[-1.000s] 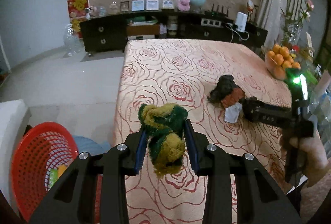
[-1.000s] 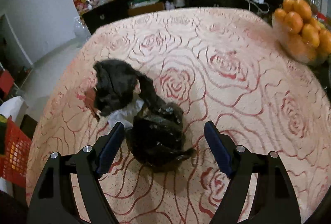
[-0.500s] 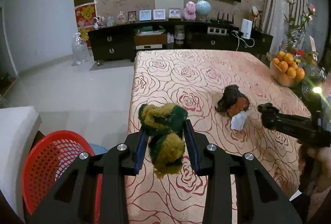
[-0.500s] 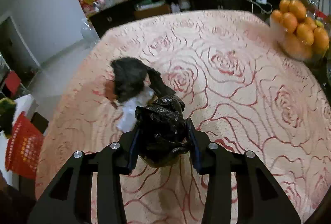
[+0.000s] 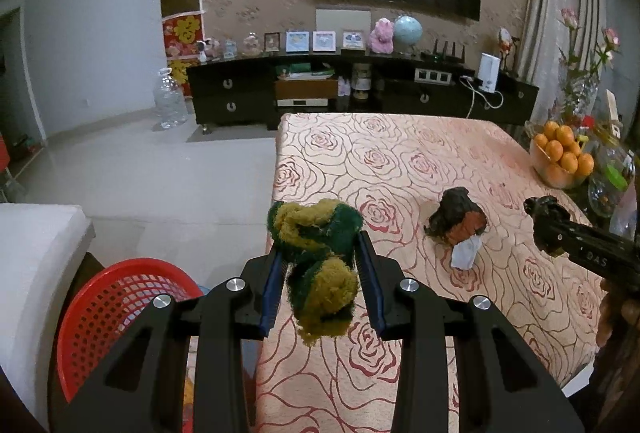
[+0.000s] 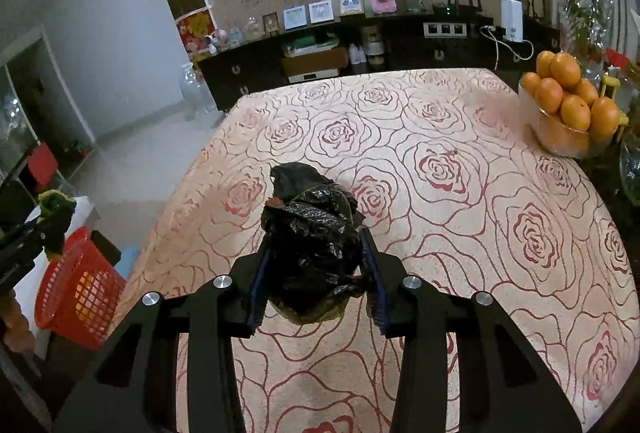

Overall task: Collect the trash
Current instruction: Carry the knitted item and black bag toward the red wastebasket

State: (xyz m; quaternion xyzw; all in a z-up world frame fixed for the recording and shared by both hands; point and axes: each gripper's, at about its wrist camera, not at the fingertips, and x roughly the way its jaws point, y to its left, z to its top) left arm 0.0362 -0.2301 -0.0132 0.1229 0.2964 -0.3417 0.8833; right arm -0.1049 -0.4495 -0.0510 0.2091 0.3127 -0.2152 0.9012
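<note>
Green-and-yellow rag (image 5: 316,261) is seen. Bag (image 6: 316,245): glossy black. Cloth (image 6: 460,193): peach w/ red rose outlines. Basket (image 5: 116,317): red mesh. Oranges (image 6: 568,93): orange. Pile (image 5: 456,221) at 2 o'clock: black, rust-red, white.

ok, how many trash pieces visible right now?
3. Green-yellow scrubber clamped in the left gripper; black plastic bag clamped in the right gripper; dark wad with white tissue lying on the table. Basket contents are unclear.
</note>
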